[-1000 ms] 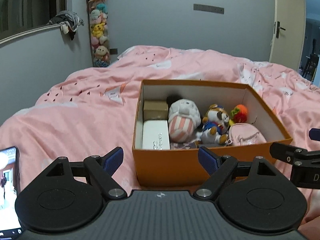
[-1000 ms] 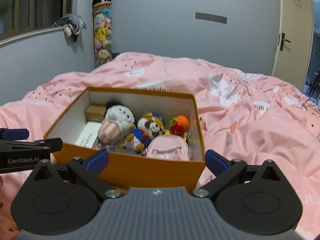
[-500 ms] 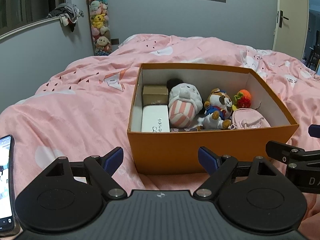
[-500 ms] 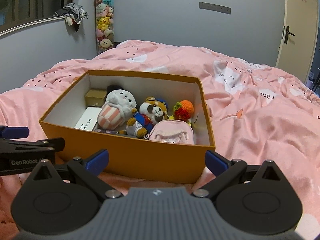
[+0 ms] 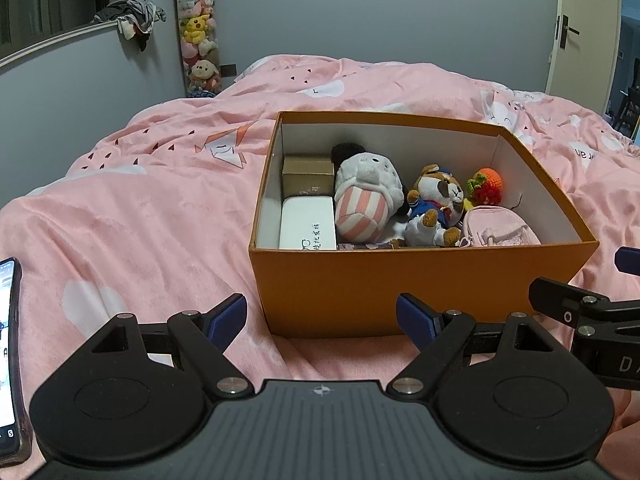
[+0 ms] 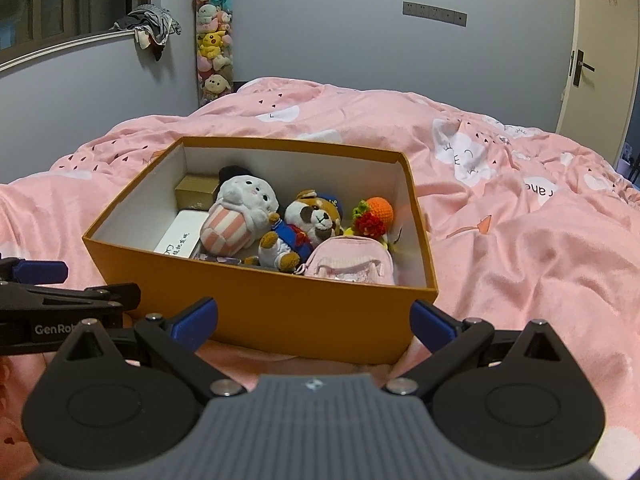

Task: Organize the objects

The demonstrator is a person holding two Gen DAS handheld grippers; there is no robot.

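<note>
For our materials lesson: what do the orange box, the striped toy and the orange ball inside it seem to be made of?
Orange box: likely cardboard, matte, with thin stiff walls, white inside.
Striped toy: soft plush fabric with a fuzzy surface.
Orange ball: apparently crocheted yarn, with visible stitch texture.

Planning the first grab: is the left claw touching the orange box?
Apart. In the left wrist view the left claw, open, sits short of the orange box, with pink bedding visible between its fingertips and the box front.
</note>
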